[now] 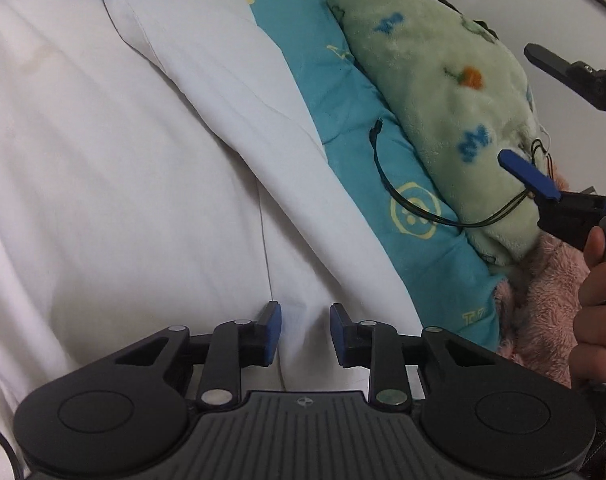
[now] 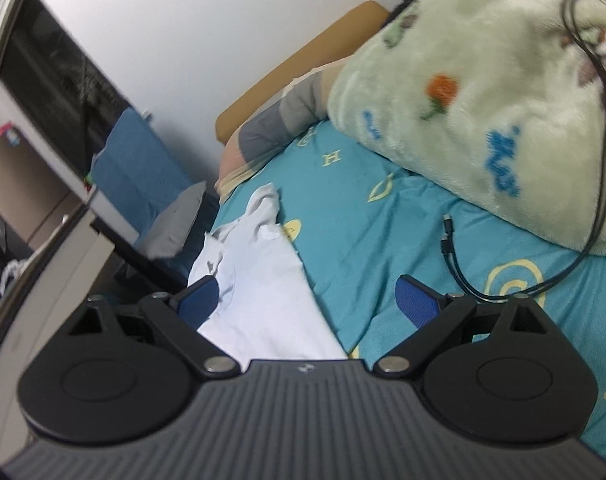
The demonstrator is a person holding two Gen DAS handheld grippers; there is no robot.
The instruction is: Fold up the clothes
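A pale blue-white garment [image 1: 207,128] lies spread flat over the bed, with its collar end at the top. It also shows in the right wrist view [image 2: 263,292], with a bunched end at the far side. My left gripper [image 1: 305,330] hovers just above the garment near a seam, its blue-padded jaws slightly apart with nothing between them. My right gripper [image 2: 309,300] is wide open and empty above the garment's edge and the sheet. The right gripper also shows at the right edge of the left wrist view [image 1: 543,120], held by a hand.
A teal patterned sheet [image 2: 375,216] covers the bed. A green fleece blanket [image 1: 443,92] is piled at the right, with a pink fluffy one [image 1: 543,300] below it. Black cables [image 2: 455,256] lie on the sheet. A headboard [image 2: 303,68] and shelf [image 2: 43,92] stand beyond.
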